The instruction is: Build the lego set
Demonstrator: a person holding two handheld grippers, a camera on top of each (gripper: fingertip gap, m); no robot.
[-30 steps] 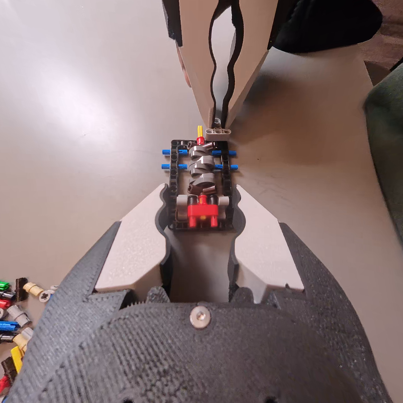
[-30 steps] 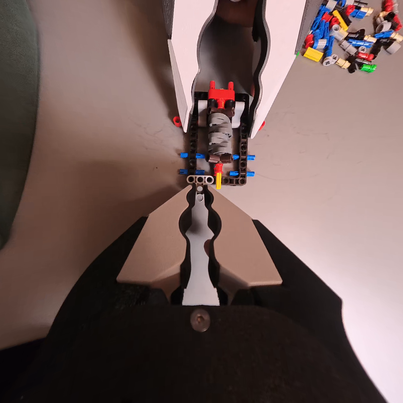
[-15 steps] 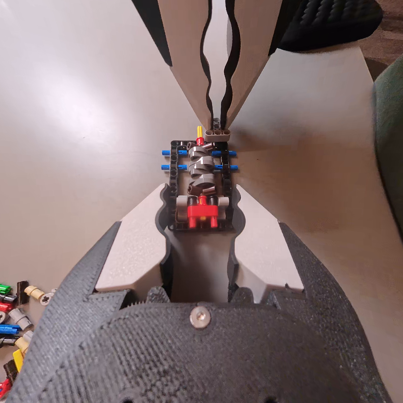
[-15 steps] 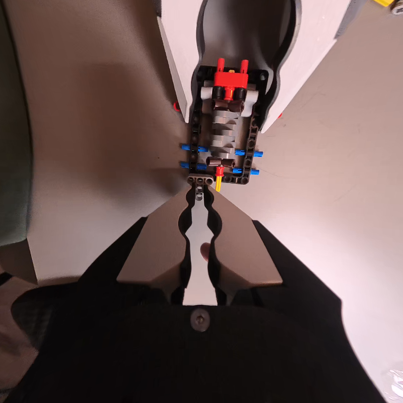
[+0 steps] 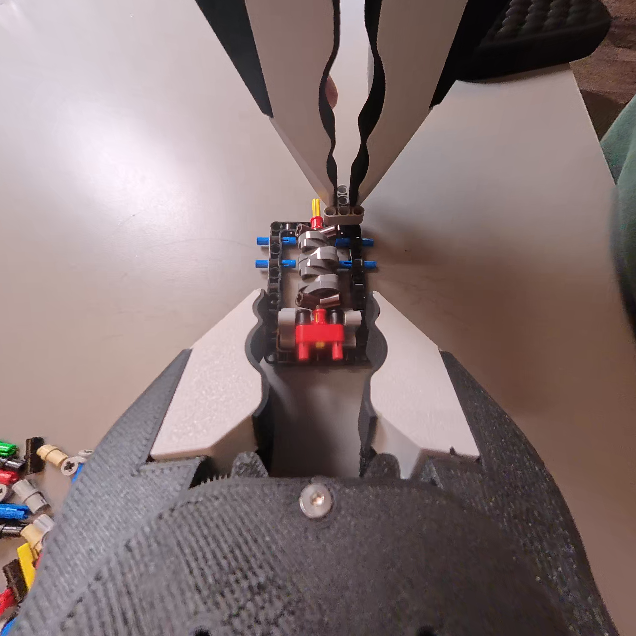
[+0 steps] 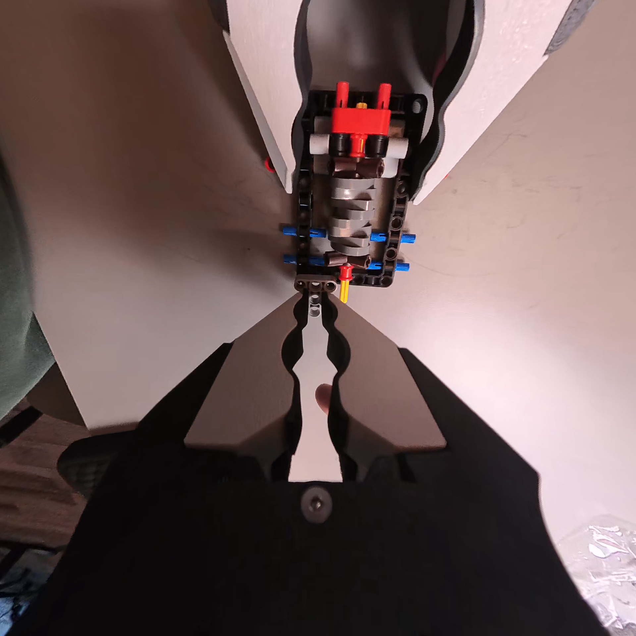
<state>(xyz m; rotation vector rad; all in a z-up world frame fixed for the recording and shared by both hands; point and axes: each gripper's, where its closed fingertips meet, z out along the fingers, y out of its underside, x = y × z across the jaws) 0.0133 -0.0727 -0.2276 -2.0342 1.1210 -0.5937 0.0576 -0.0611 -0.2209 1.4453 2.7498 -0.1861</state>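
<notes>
A black rectangular frame (image 5: 275, 268) lies on the beige table, with a grey crankshaft (image 5: 318, 261) inside and blue pins through its sides. A red connector (image 5: 319, 333) sits at its near end, a yellow axle (image 5: 315, 206) at its far end. My left gripper (image 5: 316, 292) is shut on the frame's near end, one finger on each side. My right gripper (image 6: 315, 296) is shut on a small grey beam (image 6: 315, 285) and holds it against the frame's (image 6: 395, 223) end corner beside the yellow axle (image 6: 343, 289). The beam also shows in the left wrist view (image 5: 344, 214).
A pile of loose coloured pieces (image 5: 24, 481) lies at the lower left of the left wrist view. The table edge (image 6: 69, 378), green cloth (image 5: 623, 206) and a black chair (image 5: 537, 34) lie nearby. A crinkled plastic bag (image 6: 605, 568) lies by the right gripper.
My right gripper has risen and tilted over the frame, which now looks larger in its view. The grey beam stays at the frame's corner. My left gripper has kept its hold.
</notes>
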